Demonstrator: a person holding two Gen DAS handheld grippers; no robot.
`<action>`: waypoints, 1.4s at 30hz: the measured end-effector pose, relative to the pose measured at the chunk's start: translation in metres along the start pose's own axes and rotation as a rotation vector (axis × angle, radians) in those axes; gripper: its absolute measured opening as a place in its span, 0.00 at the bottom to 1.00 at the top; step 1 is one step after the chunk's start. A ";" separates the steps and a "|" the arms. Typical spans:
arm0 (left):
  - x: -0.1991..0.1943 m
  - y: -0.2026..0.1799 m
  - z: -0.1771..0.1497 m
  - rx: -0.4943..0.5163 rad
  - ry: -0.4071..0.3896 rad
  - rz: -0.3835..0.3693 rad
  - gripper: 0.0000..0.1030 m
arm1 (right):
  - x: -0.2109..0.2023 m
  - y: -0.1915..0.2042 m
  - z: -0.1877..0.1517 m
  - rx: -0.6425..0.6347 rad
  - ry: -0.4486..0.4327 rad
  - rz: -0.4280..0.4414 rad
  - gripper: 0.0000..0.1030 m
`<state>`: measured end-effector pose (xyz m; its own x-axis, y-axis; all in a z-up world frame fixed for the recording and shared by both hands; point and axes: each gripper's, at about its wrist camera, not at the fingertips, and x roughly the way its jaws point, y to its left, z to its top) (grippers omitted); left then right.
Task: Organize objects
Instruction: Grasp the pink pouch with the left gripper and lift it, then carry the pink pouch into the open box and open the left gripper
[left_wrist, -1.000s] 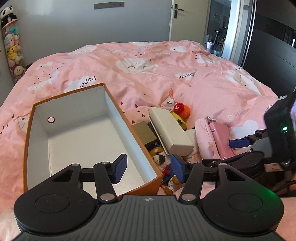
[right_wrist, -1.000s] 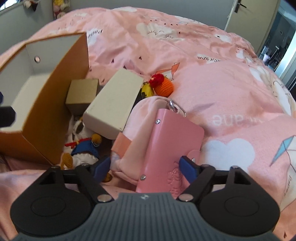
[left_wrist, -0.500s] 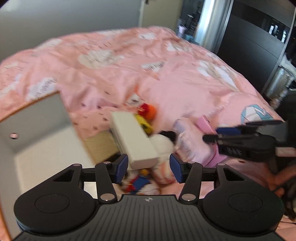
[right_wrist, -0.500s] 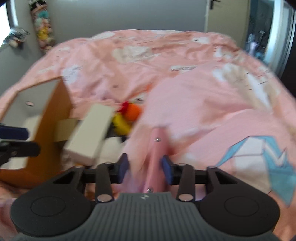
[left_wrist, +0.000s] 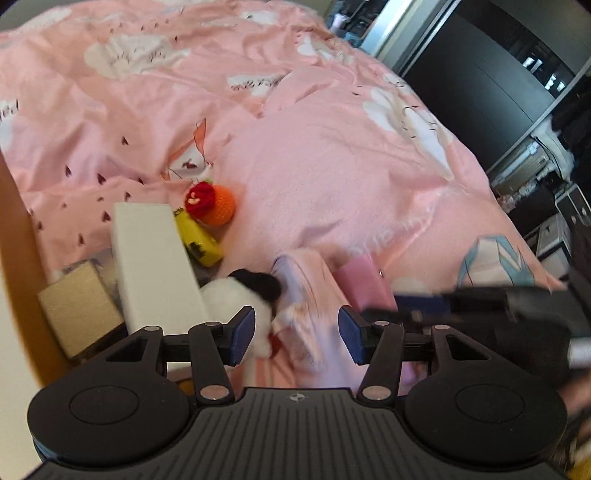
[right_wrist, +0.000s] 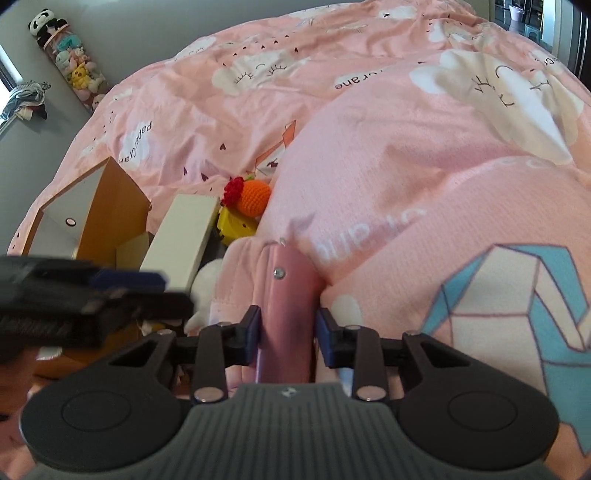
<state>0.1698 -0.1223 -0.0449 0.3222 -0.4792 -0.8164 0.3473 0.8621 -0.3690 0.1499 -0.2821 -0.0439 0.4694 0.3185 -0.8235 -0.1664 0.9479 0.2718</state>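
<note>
Claws of two hand-held grippers are seen above a pink bed (right_wrist: 369, 122) strewn with small things to be tidied.

Nearest in the right wrist view, the right claw (right_wrist: 287, 334) is closed onto a pink key case (right_wrist: 286, 295), which is pinched flat between both blue pads. The grip is taken at the near end, probably so that the case can be lifted clear of the pink cloth pouch (right_wrist: 238, 273) it rests against. This claw is held level and pointed forward up the bed.

In the left wrist view, the left claw (left_wrist: 297, 334) is held wide apart with nothing between its pads. It is poised over a black and white soft toy (left_wrist: 240, 295) and the pouch, apparently ready for a next pick. It is angled down and to the right, toward the pile.

Just beyond, a long white box (left_wrist: 151, 258) is propped on a small brown box (left_wrist: 79, 306). A yellow toy (left_wrist: 195, 240) and an orange and red crocheted fruit (left_wrist: 214, 201) lie touching behind it.

At the left, an open orange cardboard box (right_wrist: 107, 214) with a white inside is stood beside the pile, presumably as the container to be filled. No item can be seen inside the part of it that shows.
</note>
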 end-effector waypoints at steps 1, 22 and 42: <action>0.006 -0.001 0.004 -0.018 0.013 -0.005 0.60 | -0.001 -0.001 -0.002 -0.003 0.007 0.001 0.33; 0.019 0.009 -0.010 -0.208 0.059 -0.052 0.31 | 0.002 -0.005 -0.009 0.001 -0.004 0.022 0.24; -0.171 0.108 -0.070 -0.464 -0.268 0.121 0.29 | -0.031 0.162 0.033 -0.125 -0.123 0.478 0.22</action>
<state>0.0904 0.0643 0.0236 0.5701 -0.3453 -0.7455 -0.1116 0.8664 -0.4867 0.1370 -0.1379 0.0420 0.4130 0.7224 -0.5546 -0.4866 0.6898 0.5361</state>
